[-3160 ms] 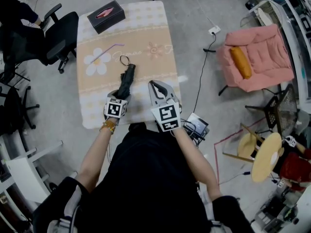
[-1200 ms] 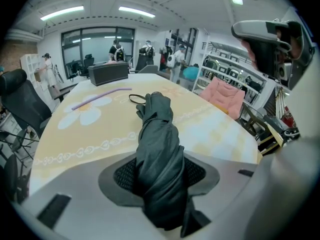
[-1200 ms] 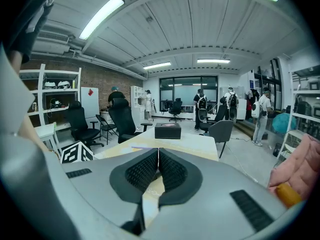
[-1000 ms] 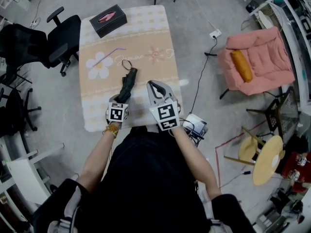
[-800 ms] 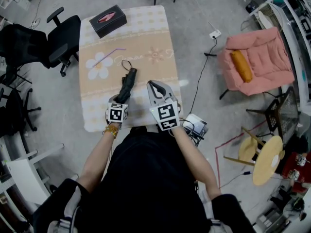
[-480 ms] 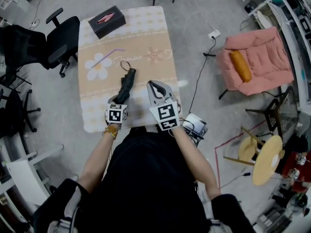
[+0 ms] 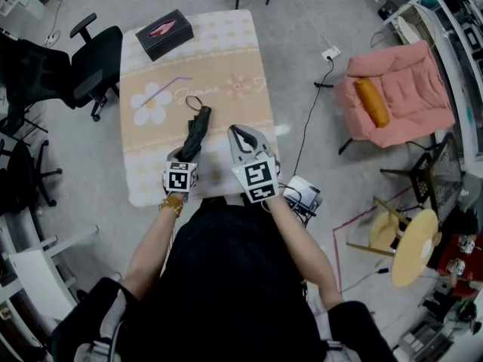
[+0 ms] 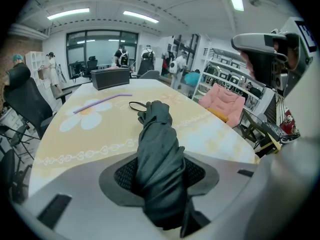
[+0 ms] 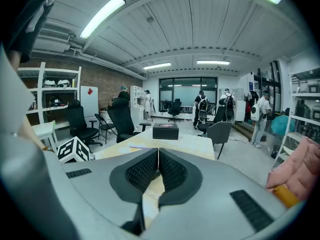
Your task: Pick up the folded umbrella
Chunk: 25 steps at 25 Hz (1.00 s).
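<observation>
The folded umbrella (image 7: 198,125) lies on the table (image 7: 235,110) with its long axis running straight away from the left gripper (image 7: 181,155), whose jaws clamp its near end, while the right gripper (image 7: 243,137), closed on nothing, hovers just to its right.

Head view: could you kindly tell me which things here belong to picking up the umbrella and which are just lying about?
Belongs to the job: folded black umbrella, lying on the table; left gripper, closed on its near end.
Just lying about: black tissue box; purple straw; right gripper, shut and empty.
</observation>
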Tool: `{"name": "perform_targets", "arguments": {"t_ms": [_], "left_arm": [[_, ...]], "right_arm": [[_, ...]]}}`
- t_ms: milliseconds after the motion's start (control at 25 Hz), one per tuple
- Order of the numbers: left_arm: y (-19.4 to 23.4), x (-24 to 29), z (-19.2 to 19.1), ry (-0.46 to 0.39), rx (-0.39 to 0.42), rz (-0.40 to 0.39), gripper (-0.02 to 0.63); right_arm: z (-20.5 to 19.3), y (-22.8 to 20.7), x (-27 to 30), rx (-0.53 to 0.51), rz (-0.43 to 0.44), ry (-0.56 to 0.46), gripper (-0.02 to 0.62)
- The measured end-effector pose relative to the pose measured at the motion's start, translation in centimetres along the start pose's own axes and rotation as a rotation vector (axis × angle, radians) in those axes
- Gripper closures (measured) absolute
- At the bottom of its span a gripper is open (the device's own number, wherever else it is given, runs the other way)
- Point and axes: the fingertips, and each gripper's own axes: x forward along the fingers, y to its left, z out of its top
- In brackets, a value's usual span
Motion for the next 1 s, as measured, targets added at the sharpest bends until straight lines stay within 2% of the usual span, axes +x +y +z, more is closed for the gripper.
{"name": "perform_targets", "arguments": {"t_ms": [400,1000], "left_arm": [[-0.4,-0.6,0.9,-0.026,0.033,0.000,0.407],[-0.9,-1.5,3.2,-0.074,0.039,0.000,0.407]], "right_arm": [[0.0,0.3,-0.1,-0.004,0.004,-0.003,0.578],[0.2,0.4,-0.3,-0.005,0.001,-0.005,0.578]]}}
